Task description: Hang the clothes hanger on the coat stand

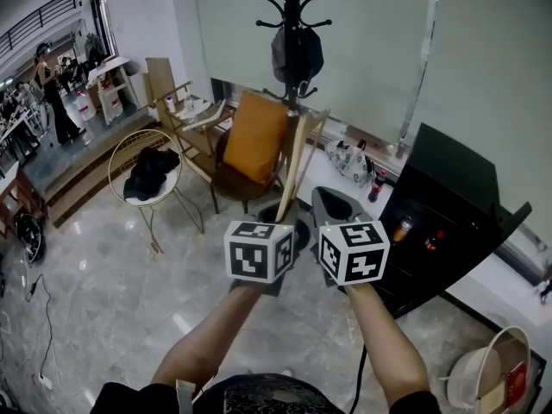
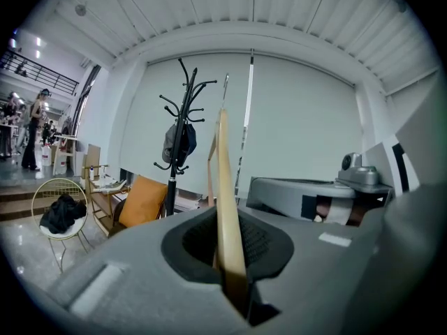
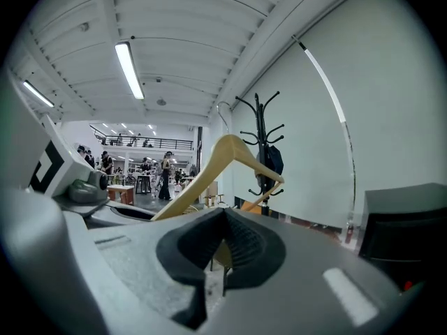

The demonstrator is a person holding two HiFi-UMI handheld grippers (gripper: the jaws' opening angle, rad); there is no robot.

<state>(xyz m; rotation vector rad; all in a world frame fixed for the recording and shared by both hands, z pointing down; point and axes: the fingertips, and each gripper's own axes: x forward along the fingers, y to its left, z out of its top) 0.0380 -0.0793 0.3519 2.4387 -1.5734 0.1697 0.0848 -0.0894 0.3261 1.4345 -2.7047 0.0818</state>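
A pale wooden hanger (image 1: 302, 158) rises tilted from my left gripper (image 1: 291, 229), which is shut on its lower end. In the left gripper view the hanger (image 2: 225, 187) stands edge-on between the pads, its metal hook at the top. The black coat stand (image 1: 294, 24) is ahead and higher, with a dark bag (image 1: 297, 54) on one of its pegs. It also shows in the left gripper view (image 2: 180, 131) and behind the hanger (image 3: 234, 152) in the right gripper view (image 3: 265, 142). My right gripper (image 1: 330, 201) sits just right of the hanger, its jaws together on nothing.
A wooden chair with an orange cushion (image 1: 259, 136) stands at the foot of the stand. A round wire table (image 1: 147, 205) with black cloth is to the left. A black cabinet (image 1: 448, 214) and a white counter (image 1: 500, 291) fill the right. People stand far left.
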